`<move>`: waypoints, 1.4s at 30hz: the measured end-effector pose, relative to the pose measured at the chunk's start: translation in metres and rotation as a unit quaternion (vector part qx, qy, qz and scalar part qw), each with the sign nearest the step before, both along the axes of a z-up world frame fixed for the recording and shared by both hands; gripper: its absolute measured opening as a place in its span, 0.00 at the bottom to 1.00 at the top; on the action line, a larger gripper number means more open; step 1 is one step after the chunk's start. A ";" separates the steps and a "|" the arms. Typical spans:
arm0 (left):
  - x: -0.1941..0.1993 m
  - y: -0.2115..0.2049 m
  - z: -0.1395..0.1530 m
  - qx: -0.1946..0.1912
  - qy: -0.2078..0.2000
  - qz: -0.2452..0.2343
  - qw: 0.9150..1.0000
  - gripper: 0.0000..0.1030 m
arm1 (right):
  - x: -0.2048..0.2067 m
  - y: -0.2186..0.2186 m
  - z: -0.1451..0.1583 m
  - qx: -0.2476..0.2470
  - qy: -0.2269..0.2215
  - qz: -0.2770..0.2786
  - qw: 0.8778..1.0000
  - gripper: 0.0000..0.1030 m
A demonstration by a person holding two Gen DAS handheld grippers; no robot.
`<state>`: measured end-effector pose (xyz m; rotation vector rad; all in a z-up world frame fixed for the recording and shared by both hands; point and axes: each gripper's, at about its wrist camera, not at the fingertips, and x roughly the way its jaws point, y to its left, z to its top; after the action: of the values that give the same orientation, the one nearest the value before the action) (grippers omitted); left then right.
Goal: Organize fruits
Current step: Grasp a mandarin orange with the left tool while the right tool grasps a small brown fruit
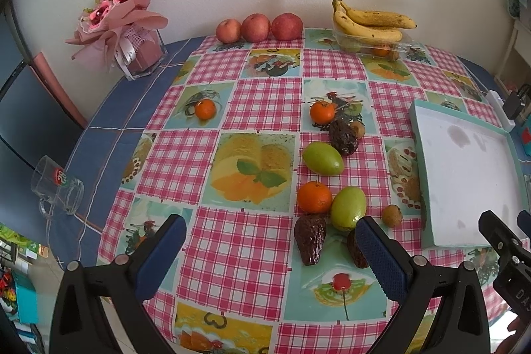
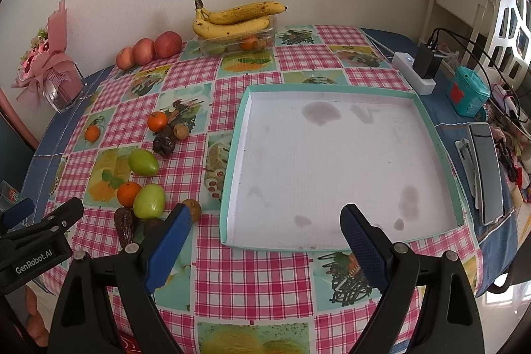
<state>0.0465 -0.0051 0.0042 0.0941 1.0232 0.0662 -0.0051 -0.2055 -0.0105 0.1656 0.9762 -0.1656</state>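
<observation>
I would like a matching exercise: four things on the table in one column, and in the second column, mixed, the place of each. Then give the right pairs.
Things:
1. bananas
2. three apples
3. white tray
4. bouquet

Places:
A. in a row by the wall, left of the bananas
B. on top of a clear plastic box
C. on the blue cloth at the far left
D. flat on the checked cloth, right of the loose fruit

Pairs: 1-B, 2-A, 3-D, 4-C
</observation>
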 end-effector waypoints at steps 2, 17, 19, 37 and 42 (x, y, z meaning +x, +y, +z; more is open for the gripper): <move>0.003 0.001 -0.001 -0.003 0.007 -0.002 1.000 1.00 | 0.000 0.000 -0.001 0.005 0.002 0.001 1.000 0.89; 0.059 0.029 0.042 -0.109 -0.076 0.059 0.989 1.00 | 0.039 0.004 0.040 0.046 -0.032 0.013 0.998 0.89; 0.066 0.033 0.043 -0.106 -0.080 0.069 0.989 1.00 | 0.051 0.006 0.046 0.052 -0.039 0.016 0.998 0.89; 0.086 0.049 -0.013 -0.145 0.011 0.097 0.985 0.95 | 0.106 0.032 0.004 0.088 0.021 0.074 0.993 0.65; 0.084 0.035 -0.030 -0.144 0.048 0.082 0.985 0.85 | 0.104 0.035 -0.016 0.097 0.059 0.081 0.990 0.51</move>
<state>0.1309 0.0297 -0.0258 -0.2525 1.1249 0.0645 0.0990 -0.1706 -0.0260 0.2555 1.1191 0.0700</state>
